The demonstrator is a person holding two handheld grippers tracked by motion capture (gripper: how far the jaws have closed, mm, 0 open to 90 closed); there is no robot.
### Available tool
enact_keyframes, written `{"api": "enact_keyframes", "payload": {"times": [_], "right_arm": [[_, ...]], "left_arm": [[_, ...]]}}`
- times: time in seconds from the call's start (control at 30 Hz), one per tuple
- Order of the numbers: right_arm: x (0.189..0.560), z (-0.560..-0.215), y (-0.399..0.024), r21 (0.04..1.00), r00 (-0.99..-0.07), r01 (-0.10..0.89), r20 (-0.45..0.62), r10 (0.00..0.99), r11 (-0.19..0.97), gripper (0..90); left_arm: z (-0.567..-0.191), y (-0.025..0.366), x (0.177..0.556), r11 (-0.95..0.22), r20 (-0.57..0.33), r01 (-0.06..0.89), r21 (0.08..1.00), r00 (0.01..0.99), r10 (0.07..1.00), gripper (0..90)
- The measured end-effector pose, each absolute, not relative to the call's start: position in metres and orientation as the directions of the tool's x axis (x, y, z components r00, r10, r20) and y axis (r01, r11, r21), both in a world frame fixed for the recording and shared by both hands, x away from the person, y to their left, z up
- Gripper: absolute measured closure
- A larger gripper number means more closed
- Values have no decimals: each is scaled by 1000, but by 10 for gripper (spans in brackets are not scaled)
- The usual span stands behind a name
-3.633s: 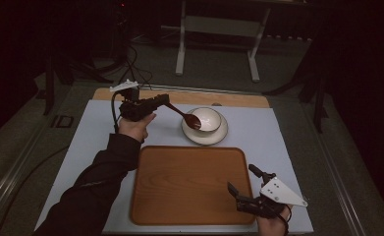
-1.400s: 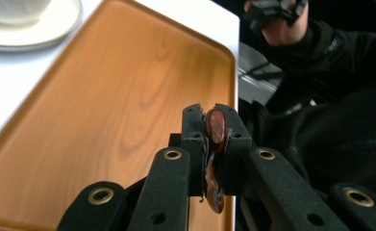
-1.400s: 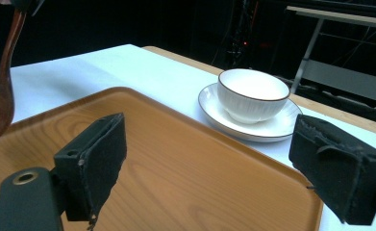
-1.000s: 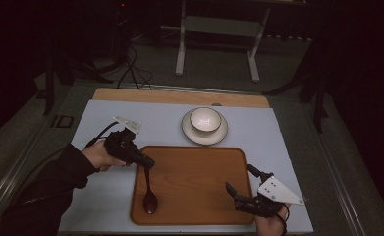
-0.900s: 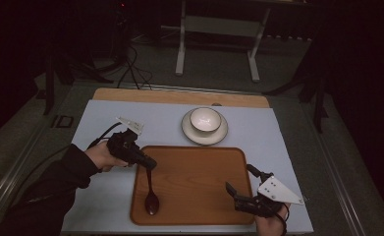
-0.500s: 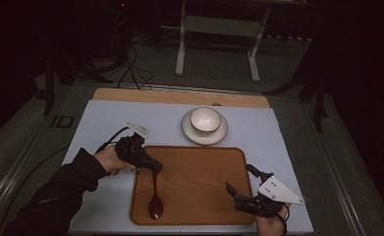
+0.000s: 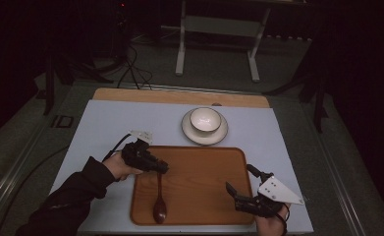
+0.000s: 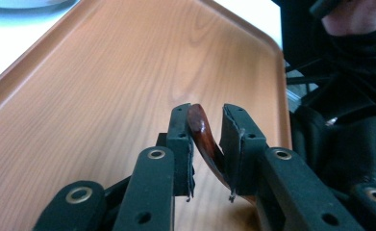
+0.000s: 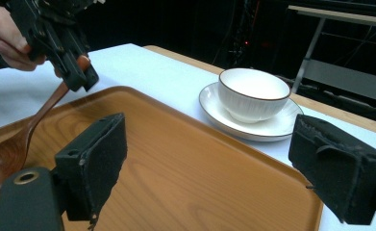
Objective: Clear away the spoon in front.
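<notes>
While your two hands work over the pale worktop (image 7: 106, 123), take the wooden tray (image 7: 199, 172) as your landmark: it lies near your edge, its long side across you. Just beyond its far rim sits a white saucer (image 7: 189, 133) with a white bowl (image 7: 205, 119) standing in it. Your right tool (image 7: 238, 189) hovers over the tray's near right corner, its jaws spread wide with nothing between them. Your left tool (image 7: 162, 167) sits at the tray's left rim, low over the wood. Its jaws have just been opening; the end of the spoon's handle stands between the pads with a gap on one side, so the grip looks loose. The dark wooden spoon (image 7: 159, 199) lies along the tray's left part, bowl end resting on the wood near your side.
</notes>
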State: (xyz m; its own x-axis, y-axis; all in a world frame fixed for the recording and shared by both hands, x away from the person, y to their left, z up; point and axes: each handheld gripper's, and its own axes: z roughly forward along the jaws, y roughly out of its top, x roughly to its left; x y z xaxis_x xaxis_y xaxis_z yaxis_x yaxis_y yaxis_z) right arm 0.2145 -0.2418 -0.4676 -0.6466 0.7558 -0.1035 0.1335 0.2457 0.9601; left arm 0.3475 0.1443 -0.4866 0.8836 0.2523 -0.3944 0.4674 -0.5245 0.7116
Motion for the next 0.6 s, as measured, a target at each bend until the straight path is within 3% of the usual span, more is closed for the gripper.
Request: {"api": "enact_keyframes", "payload": {"times": [0.6], "right_arm": [[215, -468, -243, 961, -655, 144, -85, 751, 235, 133]], "left_arm": [[-530, 135, 353, -468, -358, 559, 684, 817, 452, 669]]}}
